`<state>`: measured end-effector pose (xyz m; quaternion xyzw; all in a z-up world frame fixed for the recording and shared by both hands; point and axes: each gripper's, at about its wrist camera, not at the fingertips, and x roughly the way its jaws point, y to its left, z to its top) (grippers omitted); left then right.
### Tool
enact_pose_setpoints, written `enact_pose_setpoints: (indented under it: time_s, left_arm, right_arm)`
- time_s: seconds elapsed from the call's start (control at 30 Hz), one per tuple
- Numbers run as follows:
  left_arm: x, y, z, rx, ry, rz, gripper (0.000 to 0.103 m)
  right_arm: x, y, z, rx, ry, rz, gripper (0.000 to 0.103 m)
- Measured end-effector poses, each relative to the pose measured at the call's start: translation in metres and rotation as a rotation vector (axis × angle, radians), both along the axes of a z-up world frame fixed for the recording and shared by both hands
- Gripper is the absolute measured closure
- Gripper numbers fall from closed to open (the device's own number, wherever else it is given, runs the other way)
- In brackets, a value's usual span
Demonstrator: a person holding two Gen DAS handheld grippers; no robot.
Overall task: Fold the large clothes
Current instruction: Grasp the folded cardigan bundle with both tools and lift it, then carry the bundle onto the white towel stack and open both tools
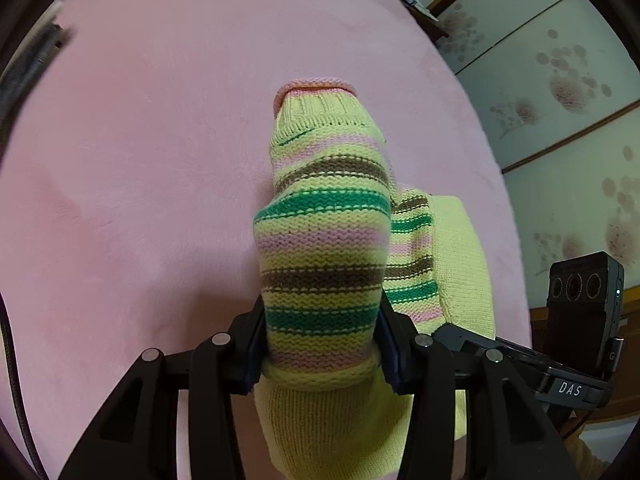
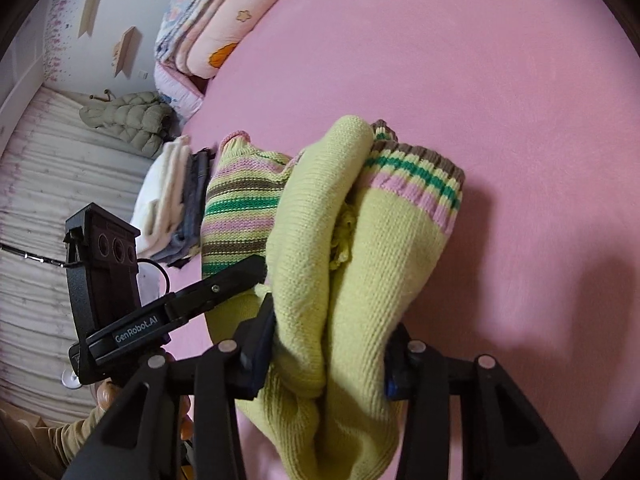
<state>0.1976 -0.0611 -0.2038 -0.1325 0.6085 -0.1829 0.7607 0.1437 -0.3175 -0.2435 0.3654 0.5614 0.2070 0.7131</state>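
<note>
A yellow knitted sweater (image 1: 324, 216) with green, pink and brown stripes is bunched over the pink bed sheet (image 1: 140, 160). My left gripper (image 1: 322, 344) is shut on its striped sleeve part, whose pink-edged cuff points away from me. My right gripper (image 2: 328, 348) is shut on the thick folded yellow body of the same sweater (image 2: 360, 240), with the striped hem band at the far end. The left gripper (image 2: 224, 280) shows in the right wrist view, beside the striped sleeve. The right gripper's body (image 1: 560, 376) shows at the left view's right edge.
A stack of folded clothes (image 2: 172, 200), white over dark, lies at the bed's left edge. Folded quilts (image 2: 212, 28) sit at the bed's far end. A padded jacket (image 2: 128, 120) lies on the floor. Sliding closet doors (image 1: 560, 80) stand beyond the bed.
</note>
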Motion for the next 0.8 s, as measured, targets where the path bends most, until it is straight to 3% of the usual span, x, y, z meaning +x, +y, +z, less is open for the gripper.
enact_pose_setpoints:
  time_s: [0.37,0.57,0.8]
  left_arm:
    - [-0.062,0.050,0.159,0.027,-0.090,0.038,0.057]
    - [-0.085,0.144,0.220,0.044,-0.157,0.080,0.057]
    - [-0.073,0.262,0.245,0.049,-0.196,0.071,0.056]
  right_arm:
    - [-0.041,0.046,0.153,0.009,-0.139,0.108,0.061]
    - [-0.033,0.112,0.213,0.018,-0.236,0.187,0.061]
    - [-0.016,0.218,0.242,0.014,-0.273,0.219,0.061]
